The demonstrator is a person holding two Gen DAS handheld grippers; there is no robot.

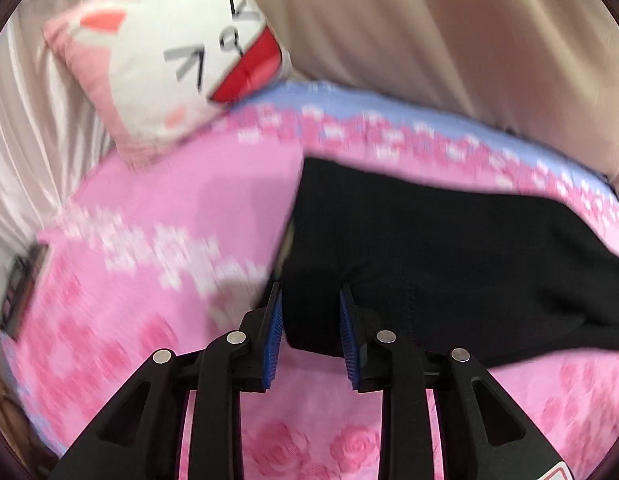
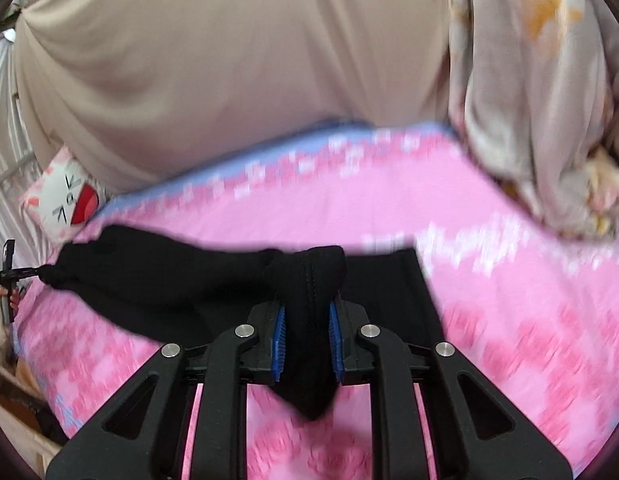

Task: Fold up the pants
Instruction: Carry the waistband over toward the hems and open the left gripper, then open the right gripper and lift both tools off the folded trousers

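Note:
The black pants [image 1: 429, 248] lie across a pink floral bedsheet [image 1: 149, 220]. My left gripper [image 1: 311, 300] is shut on a fold of the pants at their left end, the cloth bunched between its blue pads. My right gripper [image 2: 307, 312] is shut on another bunch of the pants [image 2: 169, 276], which hangs down between its fingers. In the right wrist view the pants stretch off to the left, where the left gripper [image 2: 33, 270] holds the far end. Both views are motion-blurred.
A white and pink cat-face pillow [image 1: 165, 60] lies at the bed's far left corner. A beige curtain [image 2: 229, 60] hangs behind the bed. A crumpled pale patterned quilt [image 2: 541, 100] sits at the right. A dark flat object [image 1: 21, 288] lies at the bed's left edge.

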